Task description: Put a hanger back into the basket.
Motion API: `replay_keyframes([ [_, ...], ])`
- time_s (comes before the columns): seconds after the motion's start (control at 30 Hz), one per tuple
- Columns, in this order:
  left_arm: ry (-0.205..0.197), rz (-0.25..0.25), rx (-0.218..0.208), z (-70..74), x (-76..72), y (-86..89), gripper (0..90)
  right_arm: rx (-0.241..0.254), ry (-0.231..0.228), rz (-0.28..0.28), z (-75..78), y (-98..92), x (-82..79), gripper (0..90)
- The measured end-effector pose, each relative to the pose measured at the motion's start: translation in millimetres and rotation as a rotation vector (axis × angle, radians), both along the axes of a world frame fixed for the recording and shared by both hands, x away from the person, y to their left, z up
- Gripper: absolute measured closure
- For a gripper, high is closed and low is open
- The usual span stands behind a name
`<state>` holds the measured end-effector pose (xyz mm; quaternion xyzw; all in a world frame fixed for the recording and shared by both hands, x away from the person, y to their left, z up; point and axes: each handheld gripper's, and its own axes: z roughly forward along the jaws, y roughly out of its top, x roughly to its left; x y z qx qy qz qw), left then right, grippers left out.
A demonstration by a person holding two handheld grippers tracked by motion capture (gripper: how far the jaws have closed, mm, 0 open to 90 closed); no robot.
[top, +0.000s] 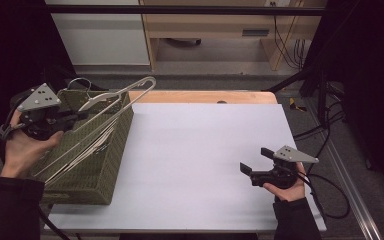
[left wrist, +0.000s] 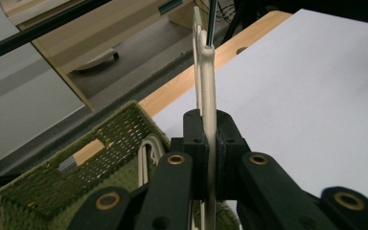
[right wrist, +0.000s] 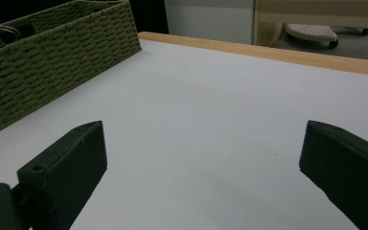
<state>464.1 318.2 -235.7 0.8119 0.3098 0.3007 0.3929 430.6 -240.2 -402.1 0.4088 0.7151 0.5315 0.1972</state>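
At the left of the high view, the left tongs [top: 75, 117] are clenched on a cream coat hanger [top: 111, 97], gripping it above the green woven basket [top: 107, 165], where more hangers [top: 75, 157] lie. The hanger's long axis slants from the tongs up toward the frame's middle top, its far end over the basket's rim. The right tongs [top: 252, 160] rest released at the lower right, well apart on the white counter [top: 200, 150], jaws spread wide, so the left hand [top: 25, 147] is the nearer.
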Motion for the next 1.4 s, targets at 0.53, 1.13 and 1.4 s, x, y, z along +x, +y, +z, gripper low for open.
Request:
replay_keyframes([
  [0.53,0.006,0.072,0.011,-17.9,12.9,49.8,86.0,0.002,0.000,-0.002,-0.5,-0.9,0.1,2.9],
  [1.13,0.006,0.101,0.070,-50.7,19.6,84.7,86.0,-0.001,0.005,-0.007,-2.1,-0.1,1.1,3.3],
  [1.4,0.022,0.111,0.109,-69.3,24.3,91.3,86.0,0.000,0.009,-0.004,-2.7,0.3,1.4,3.3],
])
